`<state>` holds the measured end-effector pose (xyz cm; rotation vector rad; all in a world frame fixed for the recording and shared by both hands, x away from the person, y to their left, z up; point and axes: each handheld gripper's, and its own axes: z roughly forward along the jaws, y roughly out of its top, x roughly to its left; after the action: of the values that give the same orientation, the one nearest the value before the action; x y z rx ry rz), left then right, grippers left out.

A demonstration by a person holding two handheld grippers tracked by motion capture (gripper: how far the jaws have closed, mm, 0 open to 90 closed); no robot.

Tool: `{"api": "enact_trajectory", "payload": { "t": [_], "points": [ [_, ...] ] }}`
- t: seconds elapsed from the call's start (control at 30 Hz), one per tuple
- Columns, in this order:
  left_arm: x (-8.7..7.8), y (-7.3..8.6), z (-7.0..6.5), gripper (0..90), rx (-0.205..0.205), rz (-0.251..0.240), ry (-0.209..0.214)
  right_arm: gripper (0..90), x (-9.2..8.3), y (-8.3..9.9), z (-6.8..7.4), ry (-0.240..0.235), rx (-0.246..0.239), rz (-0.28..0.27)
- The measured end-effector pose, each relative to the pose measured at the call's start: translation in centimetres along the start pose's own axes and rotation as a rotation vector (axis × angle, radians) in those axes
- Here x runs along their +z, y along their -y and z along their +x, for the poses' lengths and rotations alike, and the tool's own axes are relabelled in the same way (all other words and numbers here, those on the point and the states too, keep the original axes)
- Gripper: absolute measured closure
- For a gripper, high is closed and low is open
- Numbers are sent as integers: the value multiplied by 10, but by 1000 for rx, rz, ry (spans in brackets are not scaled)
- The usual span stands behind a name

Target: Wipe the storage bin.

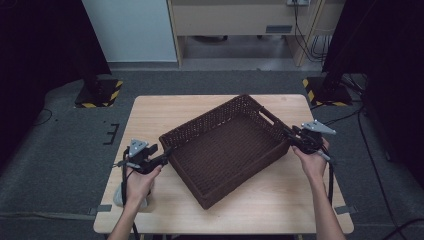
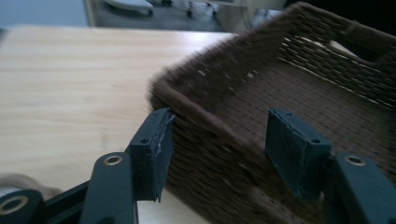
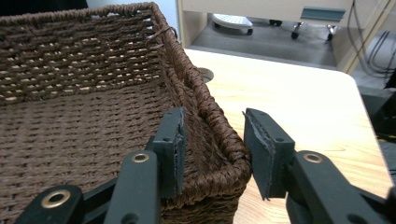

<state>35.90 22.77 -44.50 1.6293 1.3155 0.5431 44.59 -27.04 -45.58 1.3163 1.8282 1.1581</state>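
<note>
1. A dark brown wicker basket (image 1: 227, 150) lies empty and askew in the middle of the wooden table (image 1: 295, 200), with one gripper at each of two opposite ends.
2. The left gripper (image 1: 165, 156) straddles the rim at the basket's near-left end. Its jaws stand wide, one pad outside the wall and one over the inside, neither pressing on the weave.
3. The right gripper (image 1: 289, 134) straddles the rim at the far-right end. Its jaws stand at a middling gap; the inner pad lies close against the wall, the outer pad clear of it.
4. The step in hand looks like getting a two-sided hold on the basket. Next, both pairs of jaws need to close on the rim evenly before any lift or shift.
5. The left gripper view is blurred at the rim. A pale thing beneath the left hand (image 1: 137, 182) can't be made out.
</note>
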Motion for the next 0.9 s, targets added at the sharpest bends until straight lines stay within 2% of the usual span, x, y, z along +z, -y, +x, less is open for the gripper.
{"api": "enact_trajectory", "payload": {
  "t": [0.07, 0.13, 0.2, 0.3, 0.47, 0.5, 0.63, 0.7, 0.8, 0.9],
  "points": [
    [4, 2, -4, 409, 0, 5, 20, 600, -2, 0, 0, -3, -3, 9],
    [9, 1, -6, 410, 8, 13, 21, 600, -5, 0, 2, -1, -9, 24],
    [15, 0, -6, 403, 12, 5, 5, 599, -10, 0, 5, 7, -27, 33],
    [23, -3, -4, 395, 20, -8, -11, 595, -20, 6, 10, 11, -10, 23],
    [37, -8, 0, 395, 30, -23, -10, 585, -39, 13, 16, 11, -4, 35],
    [37, -9, 1, 395, 34, -20, -8, 582, -43, 13, 17, -1, -4, 43],
    [26, -5, -6, 381, 68, -9, 18, 574, -44, 12, 13, -2, -26, 13],
    [14, 0, -12, 361, 79, -3, 5, 574, -42, 9, 10, -4, -33, 4],
    [2, 10, -24, 351, 79, 17, 43, 626, -37, 7, 7, 4, -51, 32],
    [1, 15, -32, 366, 86, 35, 68, 698, -35, 8, 8, -9, -53, 61]
  ]
}}
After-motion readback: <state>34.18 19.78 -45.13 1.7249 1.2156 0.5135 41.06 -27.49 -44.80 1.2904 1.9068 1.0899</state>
